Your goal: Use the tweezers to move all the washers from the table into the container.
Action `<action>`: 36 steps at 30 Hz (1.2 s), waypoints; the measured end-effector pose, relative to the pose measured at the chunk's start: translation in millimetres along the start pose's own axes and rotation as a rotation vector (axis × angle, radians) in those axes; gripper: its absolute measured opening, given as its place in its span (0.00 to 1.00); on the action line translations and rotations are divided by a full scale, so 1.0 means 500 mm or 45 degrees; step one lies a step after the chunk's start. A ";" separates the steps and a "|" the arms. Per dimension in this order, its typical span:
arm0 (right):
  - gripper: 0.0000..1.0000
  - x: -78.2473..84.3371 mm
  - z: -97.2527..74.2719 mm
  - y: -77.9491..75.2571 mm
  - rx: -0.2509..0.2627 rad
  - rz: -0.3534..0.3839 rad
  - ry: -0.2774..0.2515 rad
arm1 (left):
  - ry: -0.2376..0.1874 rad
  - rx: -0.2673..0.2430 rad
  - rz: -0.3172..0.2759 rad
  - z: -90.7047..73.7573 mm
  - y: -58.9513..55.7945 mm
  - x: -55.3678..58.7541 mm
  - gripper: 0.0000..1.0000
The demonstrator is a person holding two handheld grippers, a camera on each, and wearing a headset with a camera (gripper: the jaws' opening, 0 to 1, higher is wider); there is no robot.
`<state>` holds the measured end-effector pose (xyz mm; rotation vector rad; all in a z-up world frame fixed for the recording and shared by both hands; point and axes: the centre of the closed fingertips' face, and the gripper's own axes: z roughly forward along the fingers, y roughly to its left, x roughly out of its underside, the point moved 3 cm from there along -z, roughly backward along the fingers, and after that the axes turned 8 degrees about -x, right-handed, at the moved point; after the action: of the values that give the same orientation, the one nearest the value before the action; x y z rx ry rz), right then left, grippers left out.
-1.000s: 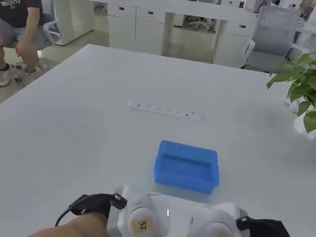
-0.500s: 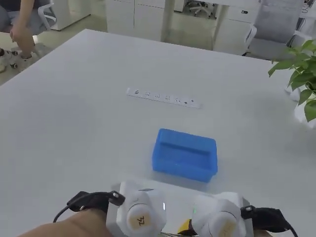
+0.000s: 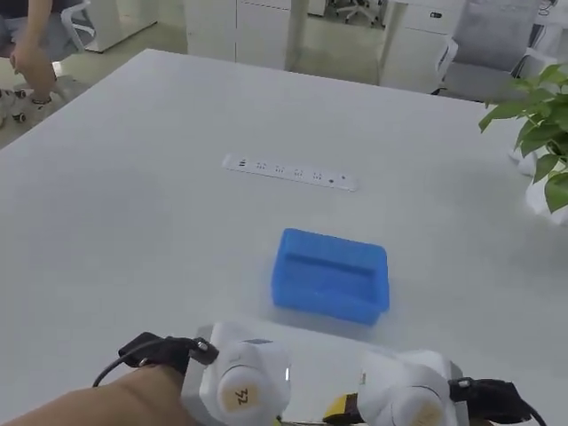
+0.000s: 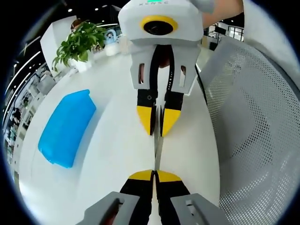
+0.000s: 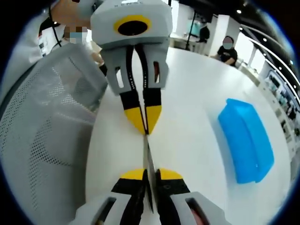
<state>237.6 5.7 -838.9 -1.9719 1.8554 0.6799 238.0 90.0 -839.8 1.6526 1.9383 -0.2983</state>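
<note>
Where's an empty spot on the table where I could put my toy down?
Bare table spreads left of the blue container and the power strip, with a smaller patch between those two. Right of the container is free up to the plant. The near edge is crowded: the left hand-held gripper and right hand-held gripper meet on the tweezers.

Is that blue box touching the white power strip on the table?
No, in the head view the blue container sits apart from the power strip, with a stretch of bare table between them.
</note>
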 end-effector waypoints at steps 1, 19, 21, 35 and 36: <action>0.05 0.003 -0.001 0.001 0.004 0.003 -0.003 | -0.001 0.002 0.000 0.000 0.000 0.001 0.00; 0.04 0.003 -0.001 0.002 0.021 -0.089 0.095 | 0.002 -0.036 -0.077 -0.001 0.006 -0.008 0.08; 0.04 -0.005 0.005 -0.001 0.010 -0.115 0.097 | 0.003 -0.041 -0.063 0.000 0.005 -0.008 0.07; 0.06 -0.011 0.011 -0.013 0.008 0.001 0.035 | -0.003 -0.020 -0.009 0.009 0.007 -0.013 0.00; 0.06 -0.009 0.010 -0.012 0.005 0.010 0.036 | -0.004 -0.019 -0.013 0.008 0.007 -0.012 0.00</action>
<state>243.1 13.0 -840.9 -1.9825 1.8806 0.6532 243.1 83.7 -839.3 1.6322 1.9424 -0.2893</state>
